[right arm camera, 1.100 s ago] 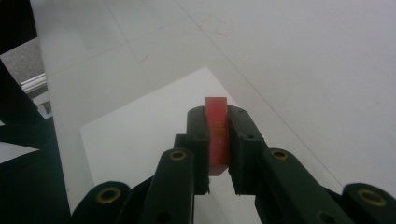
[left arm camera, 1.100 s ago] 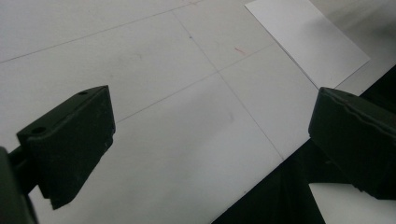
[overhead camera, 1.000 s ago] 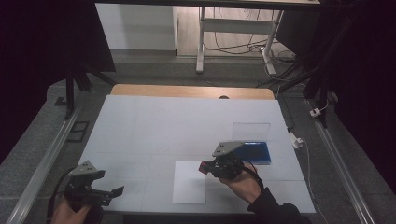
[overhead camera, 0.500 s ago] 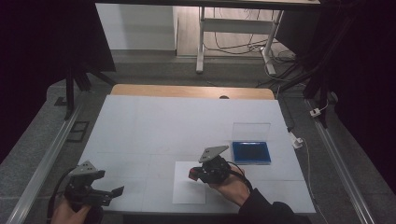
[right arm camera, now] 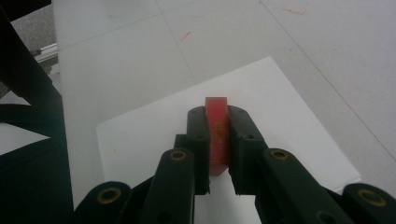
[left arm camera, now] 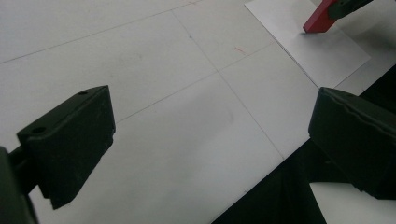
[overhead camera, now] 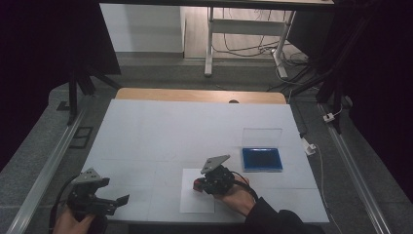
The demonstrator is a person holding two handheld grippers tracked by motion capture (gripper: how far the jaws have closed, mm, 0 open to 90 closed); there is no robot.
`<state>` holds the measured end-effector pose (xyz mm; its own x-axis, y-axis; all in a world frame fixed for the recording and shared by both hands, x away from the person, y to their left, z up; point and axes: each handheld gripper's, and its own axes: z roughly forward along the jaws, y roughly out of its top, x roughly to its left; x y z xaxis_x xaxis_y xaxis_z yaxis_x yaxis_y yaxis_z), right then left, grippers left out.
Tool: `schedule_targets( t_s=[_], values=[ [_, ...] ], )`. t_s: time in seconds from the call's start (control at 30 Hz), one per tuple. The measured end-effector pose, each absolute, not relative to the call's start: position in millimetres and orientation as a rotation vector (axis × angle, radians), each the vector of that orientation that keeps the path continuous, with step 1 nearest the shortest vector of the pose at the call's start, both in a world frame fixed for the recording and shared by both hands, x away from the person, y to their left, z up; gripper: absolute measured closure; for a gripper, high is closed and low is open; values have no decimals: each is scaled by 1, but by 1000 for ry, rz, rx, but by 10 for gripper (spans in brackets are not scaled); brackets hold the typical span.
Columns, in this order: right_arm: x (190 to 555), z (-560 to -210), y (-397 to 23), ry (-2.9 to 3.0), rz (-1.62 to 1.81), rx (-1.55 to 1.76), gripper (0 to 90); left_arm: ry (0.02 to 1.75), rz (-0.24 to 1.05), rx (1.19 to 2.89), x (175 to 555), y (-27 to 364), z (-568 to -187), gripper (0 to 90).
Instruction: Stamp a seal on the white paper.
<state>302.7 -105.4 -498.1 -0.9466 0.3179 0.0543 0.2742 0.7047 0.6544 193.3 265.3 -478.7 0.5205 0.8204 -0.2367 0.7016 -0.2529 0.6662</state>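
My right gripper [overhead camera: 199, 184] is shut on a small red block [overhead camera: 197, 185], which stands upright between the pads [right arm camera: 216, 133]. The block hangs over a white sheet of paper [overhead camera: 195, 202] near the table's front edge. Its lower end is close to the sheet [left arm camera: 327, 53]; I cannot tell whether it touches. In the left gripper view the red block [left arm camera: 320, 21] shows at the top right. My left gripper [overhead camera: 113, 191] rests at the front left corner, its jaws wide apart with nothing between them [left arm camera: 215, 140]. A blue pad in a clear open case [overhead camera: 262, 159] lies to the right of the sheet.
The white tabletop [overhead camera: 170, 131] has a wooden strip along its far edge. Metal rails run along both sides. A small white connector with a cable [overhead camera: 307, 145] lies off the table's right edge. Table legs and cables stand beyond the far edge.
My right gripper has moved left and down with the red block, from beside the blue pad to over the white sheet. The left gripper has stayed in place.
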Motion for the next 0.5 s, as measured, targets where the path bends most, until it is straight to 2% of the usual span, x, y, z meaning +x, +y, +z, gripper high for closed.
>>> schedule_targets(
  t_s=[0.5],
  values=[
    [299, -502, -100, 2841, 999, 474, 803, 1238, 204, 2020, 193, 265, -479, 13]
  ],
)
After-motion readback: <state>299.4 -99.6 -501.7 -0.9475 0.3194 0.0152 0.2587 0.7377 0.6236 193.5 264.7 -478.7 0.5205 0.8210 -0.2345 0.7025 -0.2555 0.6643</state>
